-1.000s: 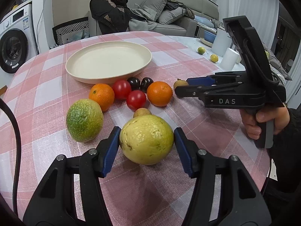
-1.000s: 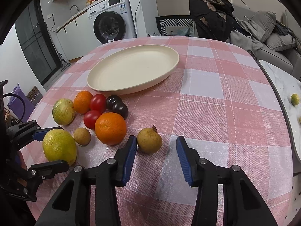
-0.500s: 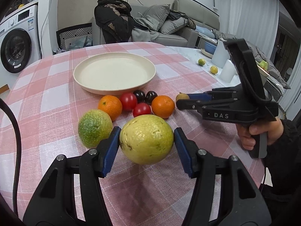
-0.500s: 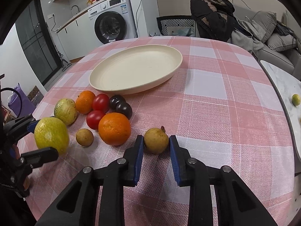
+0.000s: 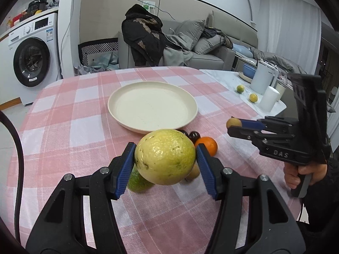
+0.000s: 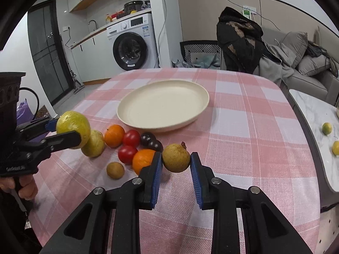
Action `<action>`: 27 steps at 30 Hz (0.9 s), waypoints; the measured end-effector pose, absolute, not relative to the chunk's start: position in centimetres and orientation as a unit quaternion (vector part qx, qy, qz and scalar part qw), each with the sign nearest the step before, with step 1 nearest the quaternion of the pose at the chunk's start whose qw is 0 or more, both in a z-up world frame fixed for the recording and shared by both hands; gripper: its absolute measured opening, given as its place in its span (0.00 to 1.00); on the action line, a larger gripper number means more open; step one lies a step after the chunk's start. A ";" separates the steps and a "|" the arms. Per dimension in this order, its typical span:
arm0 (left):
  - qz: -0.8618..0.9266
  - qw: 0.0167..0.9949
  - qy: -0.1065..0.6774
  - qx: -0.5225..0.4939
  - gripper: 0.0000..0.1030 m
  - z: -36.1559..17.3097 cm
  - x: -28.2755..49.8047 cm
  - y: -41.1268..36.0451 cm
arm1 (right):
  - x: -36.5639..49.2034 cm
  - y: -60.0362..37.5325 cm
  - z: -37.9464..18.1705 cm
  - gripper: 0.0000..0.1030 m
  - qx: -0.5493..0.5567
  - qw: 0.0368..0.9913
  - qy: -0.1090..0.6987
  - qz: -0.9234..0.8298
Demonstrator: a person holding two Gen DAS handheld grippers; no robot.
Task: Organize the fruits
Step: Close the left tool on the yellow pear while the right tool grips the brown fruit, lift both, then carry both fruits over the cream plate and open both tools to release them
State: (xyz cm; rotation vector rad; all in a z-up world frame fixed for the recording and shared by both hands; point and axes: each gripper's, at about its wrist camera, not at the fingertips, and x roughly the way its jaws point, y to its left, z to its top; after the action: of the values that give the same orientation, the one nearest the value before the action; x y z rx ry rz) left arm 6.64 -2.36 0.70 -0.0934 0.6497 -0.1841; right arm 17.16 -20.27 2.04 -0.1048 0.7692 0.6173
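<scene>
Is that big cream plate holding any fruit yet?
Empty. The plate shows only bare cream surface in both views.

Left gripper [image 5: 165,160] clamped on a large yellow-green fruit [image 5: 164,156] held clear of the table, right gripper [image 6: 175,165] pinched on a small brownish fruit [image 6: 175,158], also lifted, both angled downward, each handle gripped in a hand [image 5: 305,172].
</scene>
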 end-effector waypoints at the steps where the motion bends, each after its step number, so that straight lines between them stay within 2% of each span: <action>1: -0.088 0.944 0.314 -0.046 0.54 1.0 6.8 -2.2 | 17.0 -20.1 2.3 0.27 -0.050 0.881 0.364 0.300; 15: -0.058 0.956 0.285 -0.050 0.54 2.8 9.9 0.1 | 17.5 -17.9 4.9 0.27 -0.030 0.887 0.333 0.319; 27: -0.051 0.954 0.289 -0.057 0.54 2.2 13.4 0.4 | 20.5 -16.2 4.9 0.27 -0.003 0.882 0.347 0.318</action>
State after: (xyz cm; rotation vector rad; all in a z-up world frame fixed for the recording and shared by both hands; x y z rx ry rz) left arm 13.40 0.38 2.20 -0.1154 0.5864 -0.1038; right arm 20.48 -16.23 4.87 -0.0054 0.7232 0.6624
